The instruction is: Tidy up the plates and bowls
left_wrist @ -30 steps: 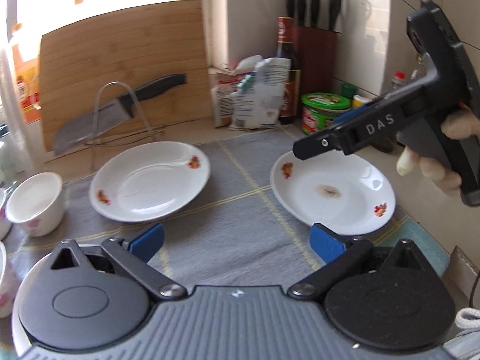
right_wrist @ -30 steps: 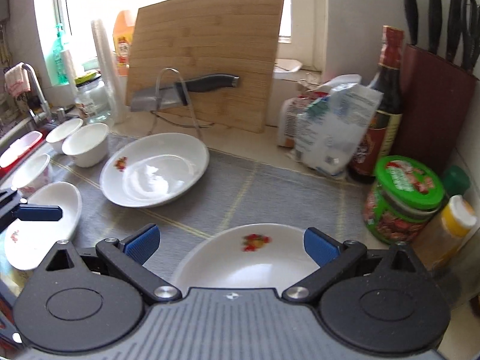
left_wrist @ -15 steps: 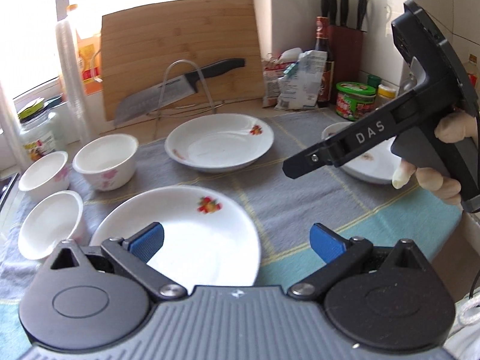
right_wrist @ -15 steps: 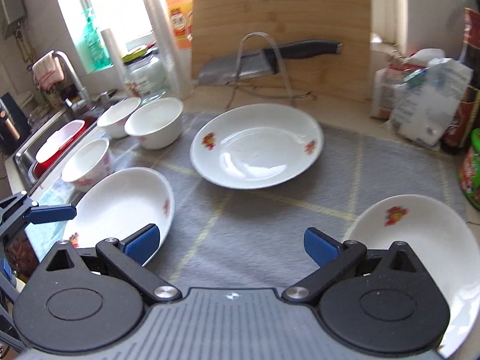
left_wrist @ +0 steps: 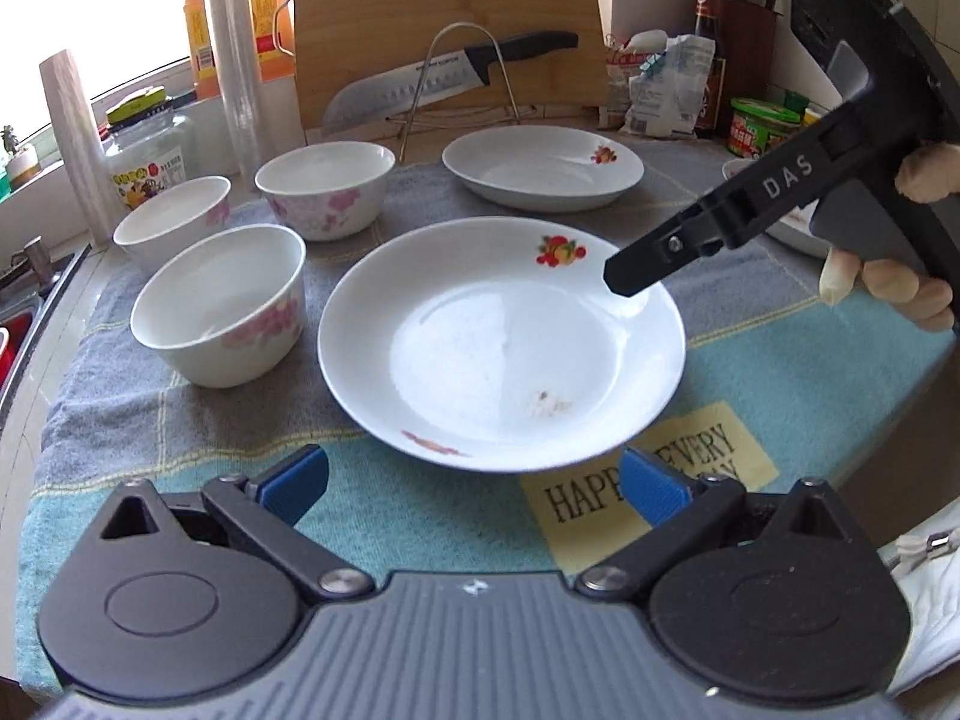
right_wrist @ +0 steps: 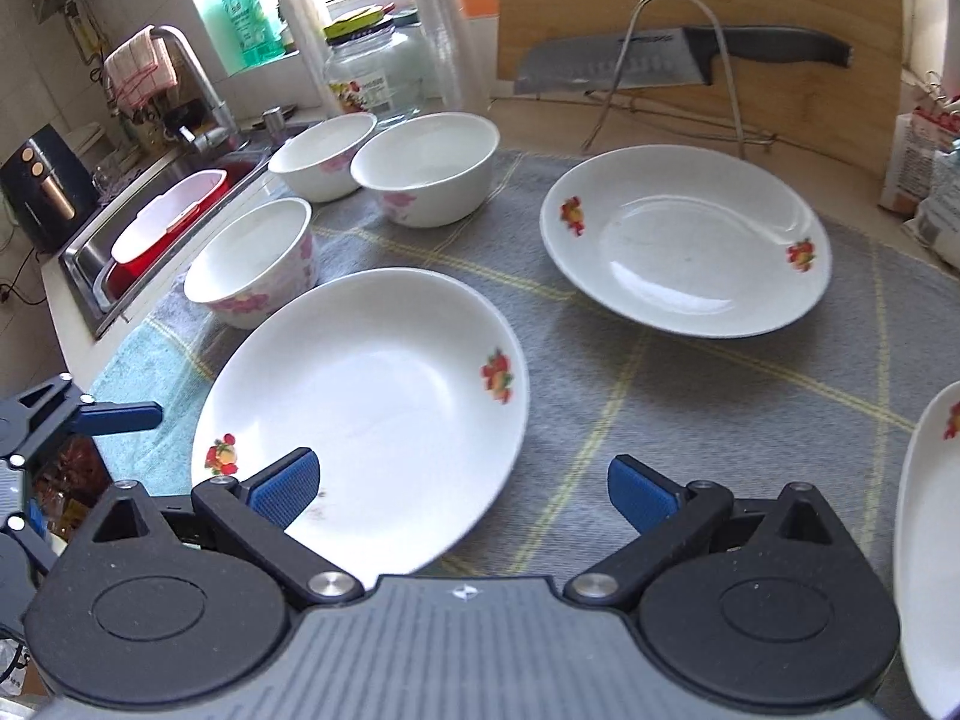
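1. We work over a grey and teal mat (left_wrist: 780, 384) that fills the middle of both frames; on it the crockery lies spread out, nothing stacked yet.
2. The nearest plate (left_wrist: 501, 342) sits at centre frame in the left wrist view, just ahead of our left gripper (left_wrist: 474, 480); a second plate (left_wrist: 543, 168) lies beyond it toward the upper right, and a third plate (right_wrist: 927, 546) shows only at the right edge of the right wrist view.
3. Three bowls (left_wrist: 222, 306) stand apart in a cluster at left of frame.
4. Our left gripper is spread wide and holds nothing; the right gripper (right_wrist: 462, 489) is likewise parted and empty, poised over the nearest plate's near edge.
5. We judge the step to be approaching that plate for a first pick. Next we need to drop one finger under the rim, close on it, then carry it onto another plate.
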